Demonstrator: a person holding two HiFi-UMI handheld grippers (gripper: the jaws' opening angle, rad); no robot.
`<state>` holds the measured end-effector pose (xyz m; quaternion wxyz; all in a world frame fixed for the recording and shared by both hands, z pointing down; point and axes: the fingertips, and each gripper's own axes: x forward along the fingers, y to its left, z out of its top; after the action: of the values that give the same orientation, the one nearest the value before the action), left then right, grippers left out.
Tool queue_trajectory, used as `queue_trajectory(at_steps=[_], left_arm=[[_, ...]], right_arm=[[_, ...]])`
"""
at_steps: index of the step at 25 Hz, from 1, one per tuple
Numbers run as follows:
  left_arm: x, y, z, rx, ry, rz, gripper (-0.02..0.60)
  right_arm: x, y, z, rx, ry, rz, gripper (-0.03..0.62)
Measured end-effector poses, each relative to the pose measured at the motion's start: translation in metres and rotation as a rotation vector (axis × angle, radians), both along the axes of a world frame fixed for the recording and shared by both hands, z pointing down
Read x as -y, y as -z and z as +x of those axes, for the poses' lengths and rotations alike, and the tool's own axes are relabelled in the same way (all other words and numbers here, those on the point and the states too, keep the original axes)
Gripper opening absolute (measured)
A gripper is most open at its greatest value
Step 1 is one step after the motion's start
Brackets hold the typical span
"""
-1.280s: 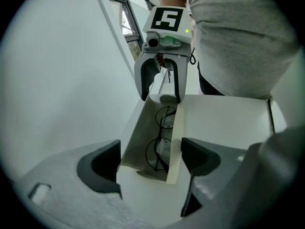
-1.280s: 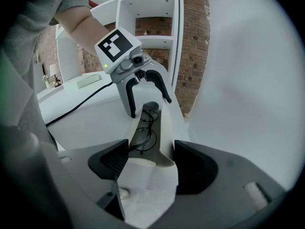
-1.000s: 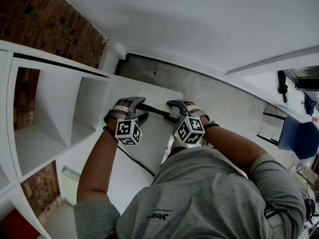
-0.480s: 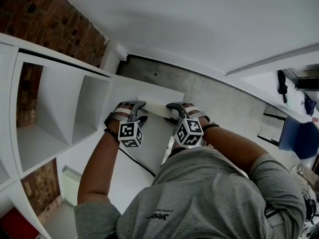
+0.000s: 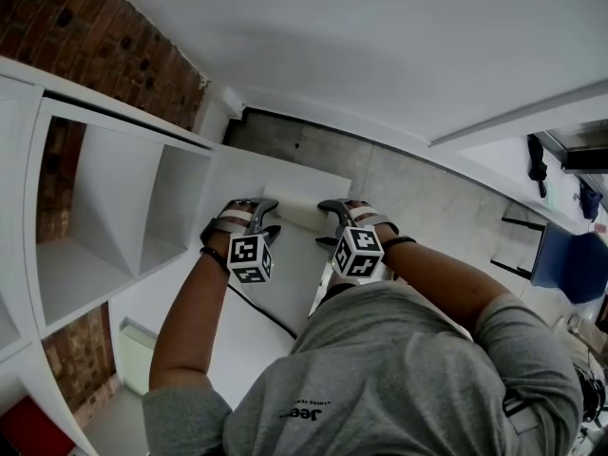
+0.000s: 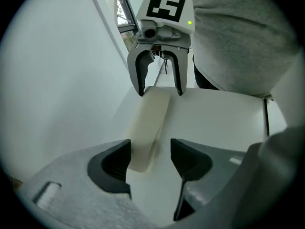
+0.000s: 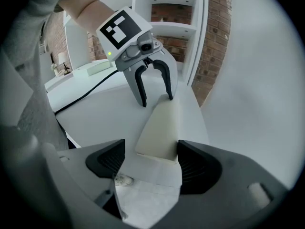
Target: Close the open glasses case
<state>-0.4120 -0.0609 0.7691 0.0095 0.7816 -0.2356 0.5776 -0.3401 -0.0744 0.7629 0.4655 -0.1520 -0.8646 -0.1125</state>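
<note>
Across the last second the dark strip that showed between the two grippers in the centre of the head view has gone. In its place lies a plain cream bar, the glasses case (image 5: 296,207), with no dark inside showing. This suggests the lid has come down and the closing is done or nearly done, though no view shows the seam well enough to confirm that it has latched.

The case lies on the white tabletop (image 5: 285,269), in the middle of the head view and just right of the shelf unit (image 5: 114,217). One end reaches into each claw.

The left gripper (image 6: 150,151) has just been narrowing its jaws, and they stand about half spread around the near end of the case. The pad at frame left sits against or just beside the case and the other pad stands clear, so nothing is pinched.

The right gripper (image 7: 150,159) has just been opening its jaws, which are now spread wide. The far end of the case lies between them, near the pad at frame right and apart from the other. It reads as letting go.
</note>
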Motion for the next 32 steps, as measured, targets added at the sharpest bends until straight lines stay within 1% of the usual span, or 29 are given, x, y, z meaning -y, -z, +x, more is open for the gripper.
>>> queue_trajectory(at_steps=[6, 8, 10, 14, 17, 19, 20, 22, 24, 25, 27, 29, 32], left_arm=[[0.000, 0.002, 0.000, -0.033, 0.016, -0.024, 0.259], [0.000, 0.005, 0.000, -0.058, 0.029, -0.046, 0.259], [0.001, 0.014, 0.000, -0.100, 0.056, -0.058, 0.259], [0.012, 0.054, 0.002, -0.253, 0.171, -0.016, 0.250], [0.022, 0.087, 0.007, -0.374, 0.254, 0.036, 0.211], [0.028, 0.108, 0.013, -0.451, 0.294, 0.071, 0.184], [0.031, 0.119, 0.017, -0.491, 0.312, 0.090, 0.160], [0.040, 0.144, 0.024, -0.578, 0.352, 0.135, 0.088], [0.051, 0.170, 0.030, -0.673, 0.401, 0.187, -0.002], [0.056, 0.183, 0.033, -0.721, 0.428, 0.212, -0.002], [0.069, 0.208, 0.038, -0.813, 0.487, 0.253, -0.003], [0.081, 0.229, 0.041, -0.894, 0.552, 0.278, -0.003], [0.096, 0.252, 0.050, -0.977, 0.626, 0.288, -0.003]], right_arm=[[0.001, 0.002, -0.003, -0.004, -0.016, -0.038, 0.357], [0.001, 0.008, -0.004, 0.013, -0.026, -0.067, 0.354], [0.002, 0.019, -0.006, 0.044, -0.040, -0.093, 0.348], [0.012, 0.046, -0.007, 0.113, -0.086, -0.130, 0.311], [0.026, 0.070, -0.008, 0.177, -0.139, -0.150, 0.263], [0.037, 0.089, -0.008, 0.227, -0.171, -0.163, 0.217], [0.043, 0.099, -0.007, 0.254, -0.188, -0.168, 0.192], [0.057, 0.120, -0.005, 0.308, -0.228, -0.173, 0.126], [0.072, 0.140, -0.002, 0.362, -0.287, -0.191, 0.034], [0.081, 0.151, 0.001, 0.386, -0.321, -0.209, 0.009], [0.097, 0.172, 0.009, 0.421, -0.383, -0.243, 0.009], [0.113, 0.191, 0.018, 0.453, -0.424, -0.251, 0.009], [0.132, 0.220, 0.034, 0.503, -0.458, -0.239, 0.009]])
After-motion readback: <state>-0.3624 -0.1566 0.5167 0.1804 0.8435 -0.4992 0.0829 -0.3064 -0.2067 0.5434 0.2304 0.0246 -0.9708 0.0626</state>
